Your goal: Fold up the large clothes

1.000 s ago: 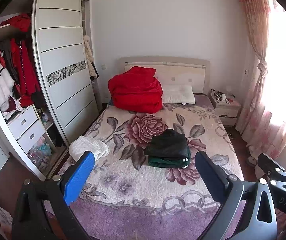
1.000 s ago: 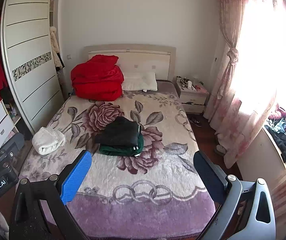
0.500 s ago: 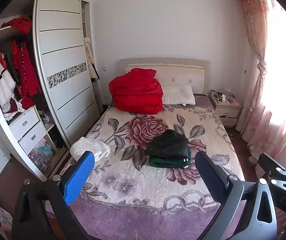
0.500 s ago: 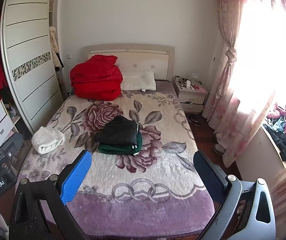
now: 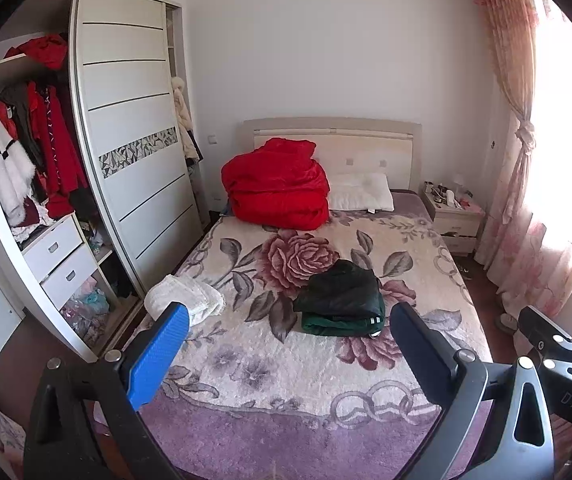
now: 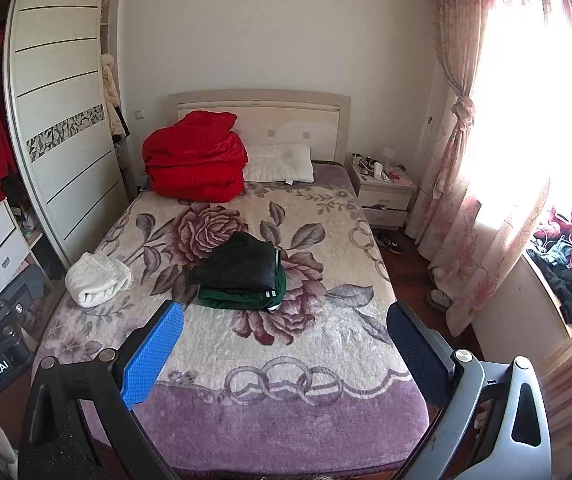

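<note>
A folded black garment (image 5: 342, 290) (image 6: 242, 266) lies on a folded dark green one (image 5: 338, 326) (image 6: 242, 300) in the middle of the bed (image 5: 306, 364) (image 6: 286, 340). A rolled white garment (image 5: 186, 300) (image 6: 96, 278) lies near the bed's left edge. My left gripper (image 5: 286, 322) is open and empty, held well back from the foot of the bed. My right gripper (image 6: 282, 320) is open and empty too, beside it on the right. Both are far from the clothes.
A folded red quilt (image 5: 276, 186) (image 6: 196, 160) and a white pillow (image 5: 360, 198) lie at the headboard. An open wardrobe (image 5: 46, 200) with hanging clothes stands left. A nightstand (image 6: 384, 196), curtain (image 6: 466, 180) and a pile of clothes (image 6: 570, 264) are on the right.
Both views have pulled back and risen slightly, so the bed sits a little lower and farther. Nothing on the bed has moved. Both grippers stay open.
</note>
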Motion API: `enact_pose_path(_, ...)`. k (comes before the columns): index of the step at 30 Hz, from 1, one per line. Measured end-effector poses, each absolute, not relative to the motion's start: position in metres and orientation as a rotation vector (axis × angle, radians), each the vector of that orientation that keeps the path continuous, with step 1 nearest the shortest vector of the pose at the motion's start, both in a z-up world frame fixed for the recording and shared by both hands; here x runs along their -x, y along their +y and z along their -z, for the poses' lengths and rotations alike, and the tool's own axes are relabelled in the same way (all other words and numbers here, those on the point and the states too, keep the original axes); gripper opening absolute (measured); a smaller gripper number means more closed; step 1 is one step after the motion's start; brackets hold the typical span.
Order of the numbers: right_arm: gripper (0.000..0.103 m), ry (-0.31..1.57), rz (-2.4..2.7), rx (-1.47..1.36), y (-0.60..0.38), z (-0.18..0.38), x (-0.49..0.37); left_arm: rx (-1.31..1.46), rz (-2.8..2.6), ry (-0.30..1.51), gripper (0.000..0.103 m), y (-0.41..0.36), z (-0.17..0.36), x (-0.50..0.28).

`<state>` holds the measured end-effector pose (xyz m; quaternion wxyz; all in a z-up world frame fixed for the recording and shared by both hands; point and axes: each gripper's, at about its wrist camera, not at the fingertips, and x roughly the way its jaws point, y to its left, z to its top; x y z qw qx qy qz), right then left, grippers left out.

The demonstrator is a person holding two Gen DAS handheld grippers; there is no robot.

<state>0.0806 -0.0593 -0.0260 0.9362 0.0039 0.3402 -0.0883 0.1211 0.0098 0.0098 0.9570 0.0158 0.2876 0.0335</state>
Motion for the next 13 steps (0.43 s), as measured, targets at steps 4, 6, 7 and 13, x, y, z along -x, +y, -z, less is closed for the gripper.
enact_pose_path(4, 0.103, 0.695, 0.178, -0.009, -0.0595, 0.0236, -0.0804, -0.032, -0.072, 0.583, 0.103, 0.0097, -0.0091, -0.1211)
enact_pose_path(6, 0.103, 0.694, 0.178, -0.009, -0.0598, 0.0234, -0.0788, -0.032, -0.073, 0.584, 0.103, 0.0102, -0.007, -0.1208)
enact_pose_path(7, 0.103, 0.695, 0.176, -0.01, -0.0586, 0.0226, -0.0791, -0.03, -0.075, 0.582, 0.103, 0.0101, -0.007, -0.1206)
enact_pose_path(13, 0.103, 0.693, 0.172, -0.011, -0.058, 0.0196, -0.0781, -0.031, -0.077, 0.578, 0.103, 0.01, -0.0035, -0.1183)
